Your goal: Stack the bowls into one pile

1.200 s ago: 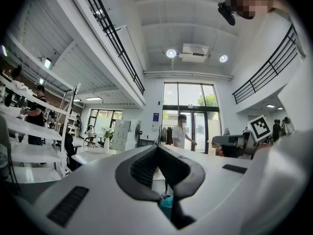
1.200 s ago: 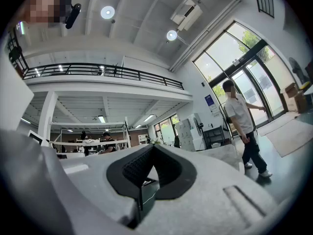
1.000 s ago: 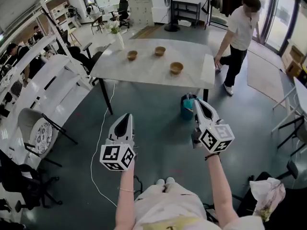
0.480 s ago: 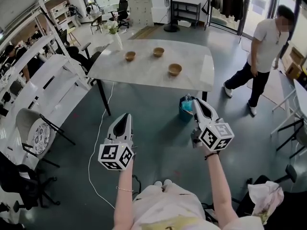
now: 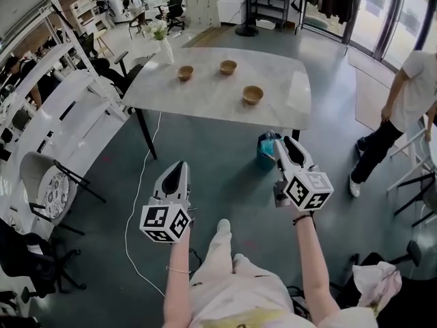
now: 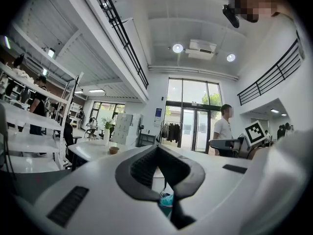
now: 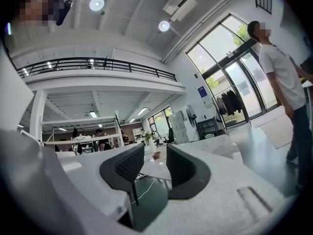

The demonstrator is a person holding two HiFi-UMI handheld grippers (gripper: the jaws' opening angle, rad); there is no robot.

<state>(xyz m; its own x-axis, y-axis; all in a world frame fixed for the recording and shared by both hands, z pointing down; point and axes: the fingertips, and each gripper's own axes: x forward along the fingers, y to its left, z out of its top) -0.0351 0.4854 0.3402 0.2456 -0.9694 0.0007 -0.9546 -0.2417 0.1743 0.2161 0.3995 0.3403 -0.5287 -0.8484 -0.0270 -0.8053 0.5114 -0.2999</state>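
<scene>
Three brown bowls stand apart on the pale table (image 5: pixel 205 101): one at the left (image 5: pixel 186 72), one at the back (image 5: pixel 228 67), one at the right (image 5: pixel 252 95). Both grippers are held level over the floor, well short of the table. My left gripper (image 5: pixel 179 167) is shut with nothing in it; its jaws meet at the tips (image 6: pixel 157 148). My right gripper (image 5: pixel 282 143) is open, its jaws have just been opening, and the gap (image 7: pixel 155 149) holds nothing. One bowl (image 6: pixel 114 150) shows far off in the left gripper view, and another (image 7: pixel 156 155) in the right gripper view.
A white vase with flowers (image 5: pixel 164 48) stands on the table's far left corner. A teal bucket (image 5: pixel 267 152) sits on the floor by the near right table leg. A person (image 5: pixel 404 108) walks at the right. White shelving (image 5: pixel 61 108) and chairs line the left.
The bystander has walked from the table's right end to the far right. I have stepped forward, one foot now ahead. The right jaws stand apart now.
</scene>
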